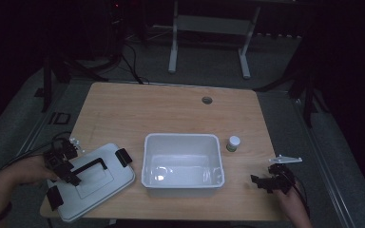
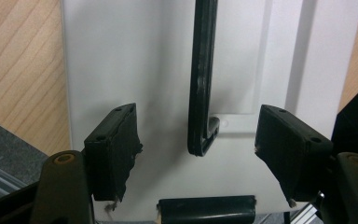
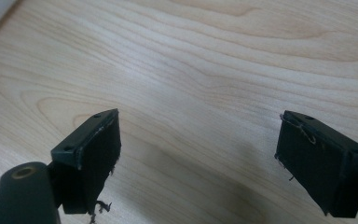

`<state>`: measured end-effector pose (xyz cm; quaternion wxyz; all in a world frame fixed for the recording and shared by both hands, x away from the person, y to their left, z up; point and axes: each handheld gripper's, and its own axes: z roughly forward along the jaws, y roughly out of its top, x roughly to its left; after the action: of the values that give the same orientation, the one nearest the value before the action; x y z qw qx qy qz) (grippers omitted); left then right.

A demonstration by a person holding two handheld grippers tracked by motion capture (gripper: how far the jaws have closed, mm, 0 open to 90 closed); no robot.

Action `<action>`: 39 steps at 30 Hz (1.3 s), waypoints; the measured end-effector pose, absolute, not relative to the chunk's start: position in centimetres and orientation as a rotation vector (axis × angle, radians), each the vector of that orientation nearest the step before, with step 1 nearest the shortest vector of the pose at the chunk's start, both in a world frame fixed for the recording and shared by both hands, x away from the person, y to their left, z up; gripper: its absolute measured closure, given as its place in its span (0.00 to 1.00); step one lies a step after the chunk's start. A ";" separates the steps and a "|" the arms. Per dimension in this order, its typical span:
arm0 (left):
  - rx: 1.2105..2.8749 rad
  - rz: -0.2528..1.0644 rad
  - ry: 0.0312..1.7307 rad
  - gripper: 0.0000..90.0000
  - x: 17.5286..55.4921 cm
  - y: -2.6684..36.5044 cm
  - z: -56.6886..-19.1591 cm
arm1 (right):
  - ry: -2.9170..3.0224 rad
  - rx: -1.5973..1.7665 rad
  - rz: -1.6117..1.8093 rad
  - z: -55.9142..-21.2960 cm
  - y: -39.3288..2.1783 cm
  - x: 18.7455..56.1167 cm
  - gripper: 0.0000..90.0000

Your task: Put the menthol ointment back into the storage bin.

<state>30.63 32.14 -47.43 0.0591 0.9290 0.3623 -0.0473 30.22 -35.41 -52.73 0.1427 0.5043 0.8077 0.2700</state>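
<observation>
Down at the lower left of the high view, the left gripper [image 1: 65,164] hangs over the flat white plastic lid with black clips [image 1: 95,183], which lies on the pale wooden bench [image 1: 171,109] at its near left corner; in the left gripper view the gripper [image 2: 198,140] stands released, jaws spread wide, and the lid's black handle bar [image 2: 200,79] runs up the middle of the frame with its end sitting between the jaws, touching neither; a black clip [image 2: 206,209] shows at the bottom centre of that frame, on the lid's edge; over at the lower right of the high view, the right gripper [image 1: 271,180] sits above bare wood, a grey three-cornered plate on top of it; in the right gripper view it [image 3: 198,158] is released too, jaws well apart, nothing between them but the grain of the bench; moving up to the centre of the high view, the open white rectangular plastic tub [image 1: 183,164] stands between the two grippers, just beside the lid; a small white-capped bottle [image 1: 233,143] stands upright just beside the tub's far right corner; farther still, toward the top centre of the bench, a small round dark hole [image 1: 206,100] marks the wood; beyond the bench's far edge, white frame legs [image 1: 209,42] stand on the grey floor [image 1: 209,71].
</observation>
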 end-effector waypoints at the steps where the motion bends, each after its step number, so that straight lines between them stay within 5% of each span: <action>1: 2.817 -0.142 1.097 0.33 30.6 32.2 -47.4 | 2.346 1.455 0.754 -52.6 -35.3 30.4 0.15; 20: 2.815 -0.143 1.105 0.34 30.2 32.7 -47.0 | 2.633 1.461 0.261 -50.0 -33.5 35.0 0.14; 39: 2.828 -0.137 1.091 0.35 30.3 32.5 -47.0 | 2.724 1.470 0.281 -46.9 -30.8 39.6 0.14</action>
<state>30.25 32.46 -47.02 0.0535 0.9307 0.3591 -0.0451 39.60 -30.76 -46.90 0.0168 0.4728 0.8763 0.0905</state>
